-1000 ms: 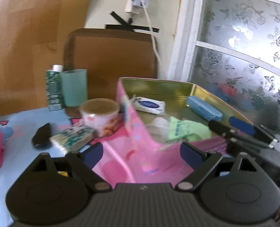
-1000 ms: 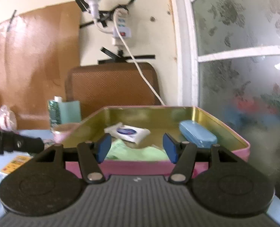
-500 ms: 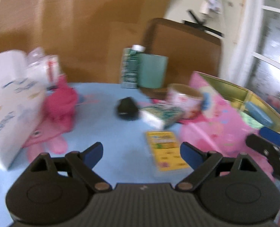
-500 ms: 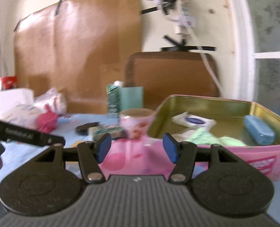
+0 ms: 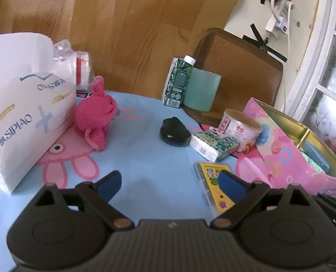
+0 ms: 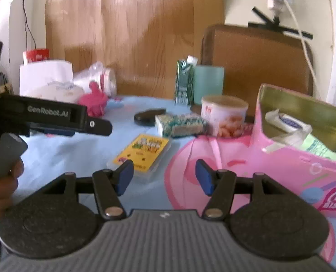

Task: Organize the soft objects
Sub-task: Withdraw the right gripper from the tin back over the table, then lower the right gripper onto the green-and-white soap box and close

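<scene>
A pink plush toy (image 5: 95, 115) lies on the blue cloth beside a big white tissue bag (image 5: 20, 117). A green-patterned tissue pack (image 5: 214, 145) rests next to a small can (image 5: 240, 129). The pink tin (image 5: 288, 158) at the right holds a white wipes pack (image 6: 288, 121), a green cloth (image 6: 320, 147) and a blue case (image 5: 315, 156). My left gripper (image 5: 171, 182) hovers over the cloth, its jaws opening with nothing between them. My right gripper (image 6: 164, 176) is open and empty, near the tin's (image 6: 281, 158) corner.
A yellow card pack (image 5: 213, 181) lies just ahead of both grippers. A black lid-like object (image 5: 173, 131), a green carton (image 5: 179, 81) and a teal cup (image 5: 202, 89) stand farther back. A hand (image 6: 0, 188) holds the left tool at the right view's left edge.
Both views have swung left, away from the tin's inside and toward the things on the blue cloth. The plush toy and the white bag have come into sight.
</scene>
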{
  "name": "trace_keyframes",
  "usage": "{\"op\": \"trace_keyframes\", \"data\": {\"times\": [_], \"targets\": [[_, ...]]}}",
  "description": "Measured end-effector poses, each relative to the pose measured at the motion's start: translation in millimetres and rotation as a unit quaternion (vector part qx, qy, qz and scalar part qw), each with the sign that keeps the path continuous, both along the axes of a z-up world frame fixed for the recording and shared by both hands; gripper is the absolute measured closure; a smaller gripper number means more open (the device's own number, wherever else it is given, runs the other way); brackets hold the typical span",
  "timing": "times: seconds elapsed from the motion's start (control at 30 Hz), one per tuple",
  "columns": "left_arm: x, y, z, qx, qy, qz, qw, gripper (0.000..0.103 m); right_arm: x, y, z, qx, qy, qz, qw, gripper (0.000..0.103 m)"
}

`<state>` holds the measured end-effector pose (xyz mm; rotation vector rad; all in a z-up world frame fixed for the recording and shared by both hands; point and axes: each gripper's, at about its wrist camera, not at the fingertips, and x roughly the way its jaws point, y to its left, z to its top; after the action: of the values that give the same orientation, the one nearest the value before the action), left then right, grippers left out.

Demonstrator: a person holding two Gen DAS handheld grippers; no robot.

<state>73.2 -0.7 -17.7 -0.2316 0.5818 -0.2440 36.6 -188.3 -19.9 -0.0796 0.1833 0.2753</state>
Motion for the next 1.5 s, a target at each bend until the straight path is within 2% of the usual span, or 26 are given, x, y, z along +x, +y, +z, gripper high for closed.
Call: {"op": "trace_keyframes", "data": {"times": [0.3, 0.53, 0.9, 1.07, 1.23, 1.43, 1.5], "targets": [[3, 1, -2, -0.004, 0.01, 0.002, 0.9999, 0.007, 8, -8, -4, 0.033, 0.035, 0.008, 0.999, 0.04], [3, 3, -3, -0.008, 0.012, 0.008, 0.9999, 0.006, 7, -9, -4, 0.036, 0.031, 0.008, 0.999, 0.036], [1, 6, -2, -0.013, 0.006, 0.015, 0.9998, 0.006, 10, -9, -3, 0.032, 0.036, 0.007, 0.999, 0.036], [3, 10, -3, -0.024, 0.012, 0.015, 0.9995, 0.006, 10, -2, 2, 0.005, 0.007, 0.005, 1.0, 0.036], [6, 16, -5, -0.045, 0.018, 0.02, 0.9986, 0.006, 27, 1, 17, 0.0, -0.002, 0.002, 1.0, 0.032], [8, 26, -9, -0.075, 0.027, 0.028, 0.9964, 0.006, 68, 2, 45, 0.04, 0.02, -0.005, 0.999, 0.029], [8, 28, -9, -0.079, 0.028, 0.029, 0.9961, 0.005, 89, 5, 48, 0.04, 0.048, -0.018, 0.998, 0.028]]}}
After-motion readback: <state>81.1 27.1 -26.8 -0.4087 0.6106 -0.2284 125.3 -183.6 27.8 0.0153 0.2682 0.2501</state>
